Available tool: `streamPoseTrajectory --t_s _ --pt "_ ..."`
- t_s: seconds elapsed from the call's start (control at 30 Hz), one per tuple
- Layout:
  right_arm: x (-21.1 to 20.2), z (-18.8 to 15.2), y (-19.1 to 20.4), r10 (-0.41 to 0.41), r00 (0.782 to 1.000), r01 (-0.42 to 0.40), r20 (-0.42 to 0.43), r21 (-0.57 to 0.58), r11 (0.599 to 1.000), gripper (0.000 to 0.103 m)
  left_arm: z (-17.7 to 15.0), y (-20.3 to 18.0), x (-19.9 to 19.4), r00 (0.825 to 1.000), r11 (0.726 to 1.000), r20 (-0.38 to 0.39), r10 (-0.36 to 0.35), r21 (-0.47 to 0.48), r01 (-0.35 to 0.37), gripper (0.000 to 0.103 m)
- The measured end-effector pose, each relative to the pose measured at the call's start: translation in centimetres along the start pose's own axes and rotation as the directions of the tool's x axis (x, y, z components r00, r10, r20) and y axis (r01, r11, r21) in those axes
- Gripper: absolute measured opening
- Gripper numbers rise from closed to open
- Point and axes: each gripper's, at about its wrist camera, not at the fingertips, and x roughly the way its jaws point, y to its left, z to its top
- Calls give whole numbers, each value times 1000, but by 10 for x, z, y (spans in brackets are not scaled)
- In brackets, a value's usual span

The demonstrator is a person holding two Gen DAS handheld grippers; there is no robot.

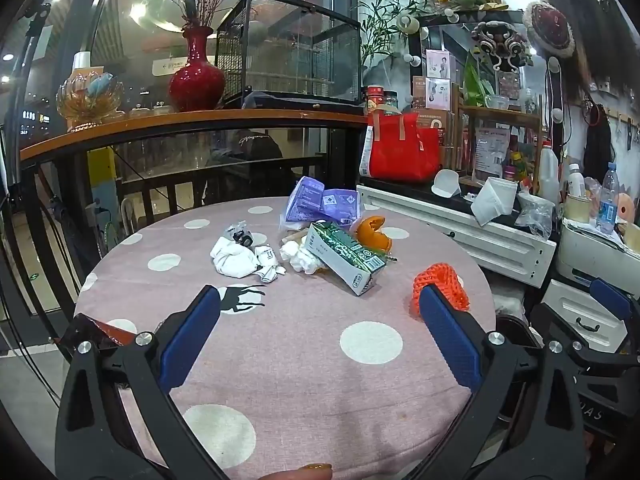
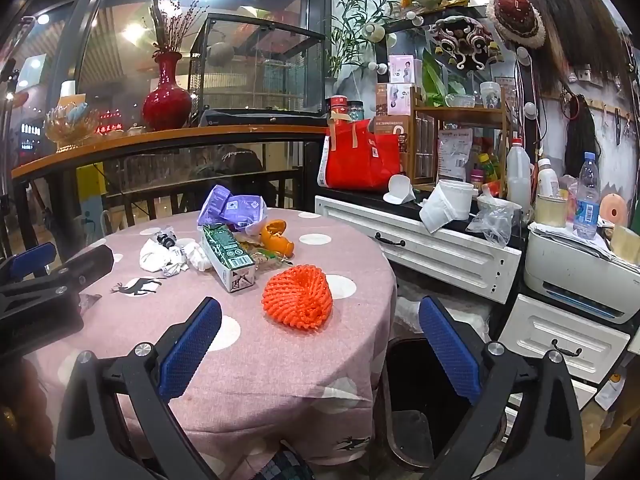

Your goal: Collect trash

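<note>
left gripper (image 1: 320, 308) jaws spread wide, empty, over the pink dotted tablecloth (image 1: 304, 364) | right gripper (image 2: 320, 316) likewise wide, empty | orange foam net (image 2: 297, 299) just ahead | green carton (image 2: 229, 256) on its side, long axis running toward the grippers (print too small to read) | crumpled tissues (image 2: 164, 258), purple packet (image 2: 232, 207), orange peel (image 2: 276, 236) behind.

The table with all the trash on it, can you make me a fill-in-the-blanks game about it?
1. The tablecloth is pink with white ____.
2. The foam net near the table edge is ____ in colour.
3. The green carton lies on its ____.
4. Both the left gripper and right gripper hold ____.

Missing words: dots; orange; side; nothing
</note>
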Motion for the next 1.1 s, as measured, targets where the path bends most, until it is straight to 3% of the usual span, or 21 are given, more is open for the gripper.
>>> streamPoseTrajectory --t_s 1.1 --pt "2 -2 0 0 1000 0 -3 -2 1000 97 -4 -2 1 1000 1000 -4 2 0 -2 98"
